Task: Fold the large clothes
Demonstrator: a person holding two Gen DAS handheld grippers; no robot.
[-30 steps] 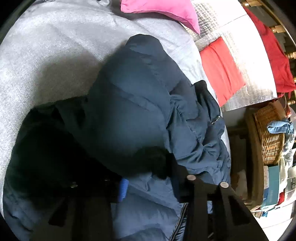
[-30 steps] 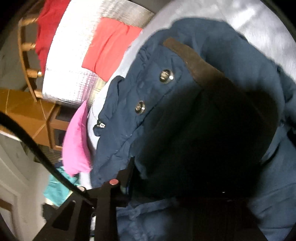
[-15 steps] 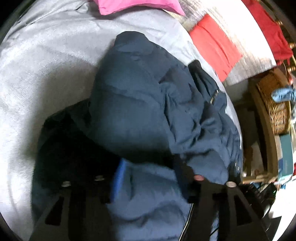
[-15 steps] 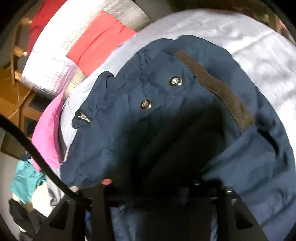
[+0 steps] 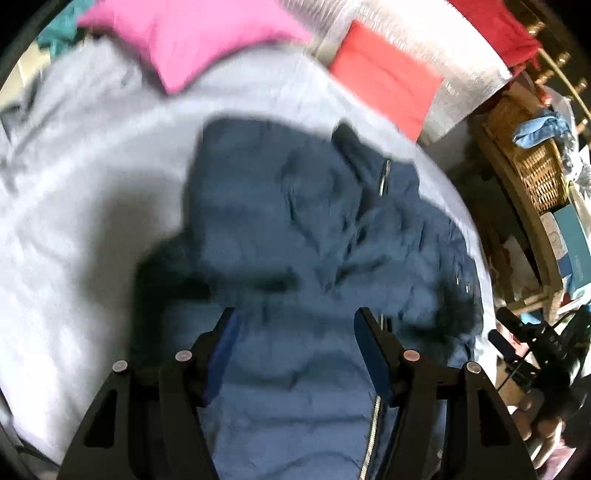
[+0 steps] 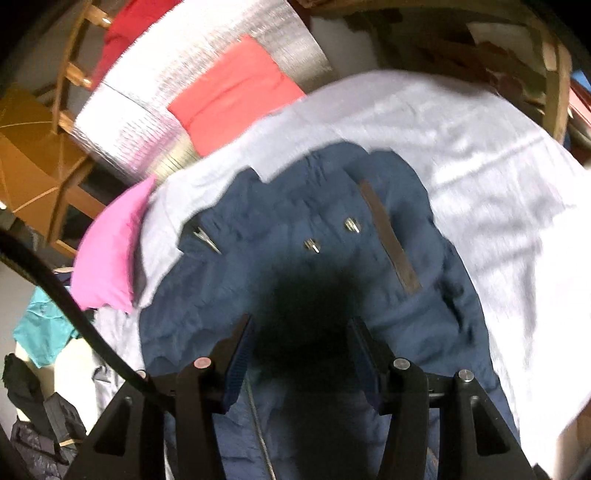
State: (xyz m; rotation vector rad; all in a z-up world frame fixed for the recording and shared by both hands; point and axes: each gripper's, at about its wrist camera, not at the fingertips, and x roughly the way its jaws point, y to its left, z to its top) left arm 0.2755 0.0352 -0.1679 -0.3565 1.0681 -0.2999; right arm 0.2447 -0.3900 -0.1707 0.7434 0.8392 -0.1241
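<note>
Jacket look: a navy padded jacket [image 5: 295, 229], bunched and creased, lies in a heap; the right wrist view shows it [image 6: 295, 236] with two metal snaps [image 6: 351, 224], a brown strip [image 6: 389, 236] and a zip pull [image 6: 207, 238].
Jacket place: on a pale grey sheet [image 5: 74, 206], the middle of both views, reaching down to 6 o'clock under the fingers.
Jacket axis: in the left wrist view its long axis runs from 6 o'clock up to about 12 o'clock; a zip line [image 5: 371, 435] lies along it at the bottom.
Left gripper [image 5: 293, 332]: jaws spread, having just been opening; nothing between the pads, the jacket lies below them.
Right gripper [image 6: 301, 338]: jaws spread, having just opened; empty, above a dark shadow on the jacket.
Surroundings: pink pillow [image 5: 192, 33] at 11 o'clock, red cloth [image 5: 384, 85] at 1 o'clock, wicker basket [image 5: 532, 162] at 3 o'clock.
</note>
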